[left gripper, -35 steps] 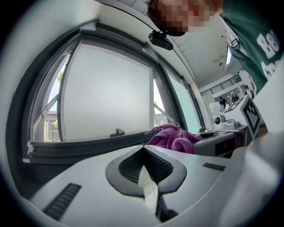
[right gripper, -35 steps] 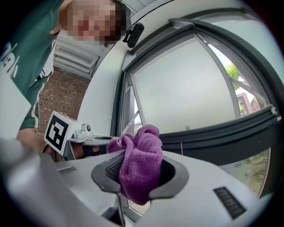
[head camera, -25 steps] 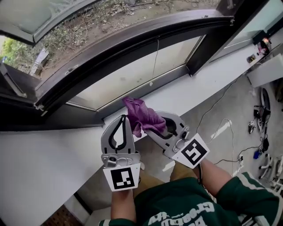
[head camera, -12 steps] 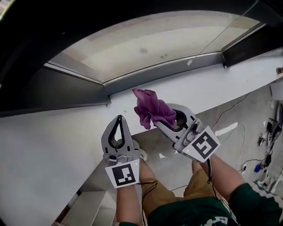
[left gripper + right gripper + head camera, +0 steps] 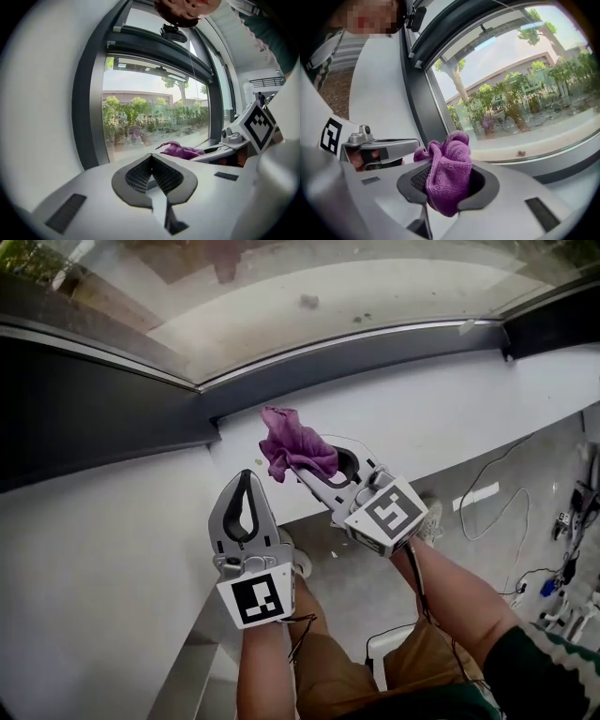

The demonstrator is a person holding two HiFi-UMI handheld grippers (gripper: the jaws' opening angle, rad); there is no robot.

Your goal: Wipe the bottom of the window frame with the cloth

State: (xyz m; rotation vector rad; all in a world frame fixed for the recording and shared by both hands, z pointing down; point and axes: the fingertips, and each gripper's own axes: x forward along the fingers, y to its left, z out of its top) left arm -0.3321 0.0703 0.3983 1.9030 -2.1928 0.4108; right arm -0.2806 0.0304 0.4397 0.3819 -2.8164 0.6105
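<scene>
We are reading no brand or wording anywhere. Each marker cube is showing only a black-and-white square pattern, and a small green sign outside the glass is too small to read.

Our right hand-held gripper is clamping a purple microfibre cloth, which is bunching up above the jaws and hanging out below them in the right gripper view. The cloth is sitting over the white sill, near its front edge and apart from the dark bottom rail of the window frame. We cannot tell whether it is touching the sill.

Our left hand-held gripper is keeping its jaws pressed together with nothing between them, just beside the right one at the sill's front edge.

The sill's surface is lying bare towards both its ends and back to the rail. A dark frame section is closing off the sill's left end. Cables are trailing over the floor below the sill's right end.
</scene>
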